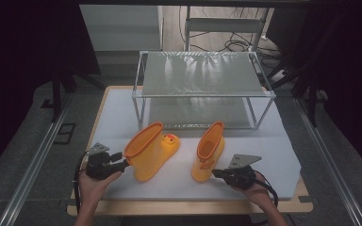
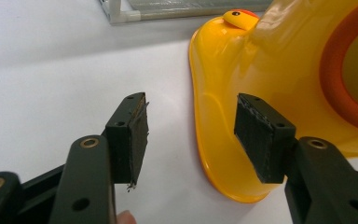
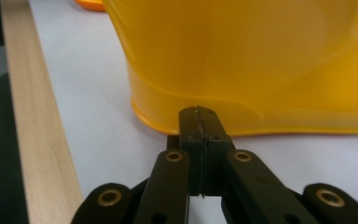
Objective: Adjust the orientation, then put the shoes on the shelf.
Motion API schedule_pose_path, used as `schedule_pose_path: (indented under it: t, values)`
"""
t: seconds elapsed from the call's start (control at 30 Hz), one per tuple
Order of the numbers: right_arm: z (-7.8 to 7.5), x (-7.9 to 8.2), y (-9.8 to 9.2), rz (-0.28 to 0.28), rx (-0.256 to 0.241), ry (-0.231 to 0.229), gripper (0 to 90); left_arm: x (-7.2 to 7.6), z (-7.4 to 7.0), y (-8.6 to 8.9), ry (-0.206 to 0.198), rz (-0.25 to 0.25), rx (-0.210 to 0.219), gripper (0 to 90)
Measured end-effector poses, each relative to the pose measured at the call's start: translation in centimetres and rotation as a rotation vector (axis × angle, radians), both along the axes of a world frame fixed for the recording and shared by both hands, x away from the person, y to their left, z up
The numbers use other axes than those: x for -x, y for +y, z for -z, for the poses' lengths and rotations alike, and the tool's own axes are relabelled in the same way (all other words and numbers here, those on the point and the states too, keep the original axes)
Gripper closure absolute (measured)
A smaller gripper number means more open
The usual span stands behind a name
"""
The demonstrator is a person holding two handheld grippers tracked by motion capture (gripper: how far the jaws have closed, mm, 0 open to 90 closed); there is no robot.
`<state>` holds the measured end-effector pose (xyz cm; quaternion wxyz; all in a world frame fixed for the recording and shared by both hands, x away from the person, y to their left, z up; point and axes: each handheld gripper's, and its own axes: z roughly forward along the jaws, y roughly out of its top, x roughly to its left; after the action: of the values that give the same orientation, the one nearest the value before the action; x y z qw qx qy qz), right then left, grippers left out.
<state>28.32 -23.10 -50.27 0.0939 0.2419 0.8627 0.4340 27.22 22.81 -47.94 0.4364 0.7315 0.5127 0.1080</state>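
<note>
Two yellow rubber boots with orange rims sitting on the white mat of the table, right in front of a clear shelf rack. The left boot is tipped over on its side, its opening facing the person's left hand, and it's got a little duck face on the toe. The right boot stands upright with its heel end toward the near edge.

Left tool is down by the left boot's opening, held in the person's left hand. In the left gripper view its jaws are spread wide apart with nothing between them; the boot's sole edge lies just past the right-hand jaw, and I can't tell if that jaw is touching it.

Right tool sits low on the mat at the heel of the right boot. In the right gripper view the two jaws are pressed together flat, nothing pinched, and the tip is right up against the bottom rim of the boot's sole, touching or a hair off, can't tell which
</note>
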Motion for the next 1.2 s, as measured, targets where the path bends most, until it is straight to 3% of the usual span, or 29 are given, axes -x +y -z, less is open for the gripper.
schedule_pose_path:
  t: [0.07,0.17,0.33,0.47,0.5,0.53,0.67,0.93,1.2]
  values:
    - [-0.2,0.1,-0.8,0.018,-0.010,-0.016,89.7,0.0,0.0,-0.1,0.001,0.004,0.000,44.6]
    - [-0.6,0.2,-3.1,0.102,-0.041,-0.030,88.3,0.0,0.1,-0.3,0.003,0.010,-0.003,44.6]
    - [-0.7,-0.2,-7.0,0.232,-0.073,-0.040,77.4,-0.1,0.1,-0.3,0.005,0.010,-0.003,44.4]
    - [-0.1,-0.7,-8.6,0.323,-0.081,-0.026,60.3,-0.1,0.1,-0.3,0.005,0.010,-0.003,44.3]
    - [-0.1,-0.7,-8.6,0.323,-0.081,-0.026,60.3,-0.1,0.1,-0.3,0.005,0.010,-0.003,44.2]
    - [0.3,-1.0,-9.0,0.366,-0.080,-0.005,55.5,-0.1,0.1,-0.3,0.006,0.010,-0.004,44.2]
    - [0.5,-1.2,-9.1,0.395,-0.077,0.004,50.0,-0.1,0.1,-0.3,0.007,0.012,-0.006,44.2]
    - [0.4,-1.2,-9.3,0.420,-0.095,0.009,47.0,0.0,-0.1,-0.2,0.004,0.008,-0.001,44.2]
    - [0.1,-1.2,-9.6,0.435,-0.114,0.000,46.5,0.4,-1.7,0.9,0.013,0.015,0.044,44.0]
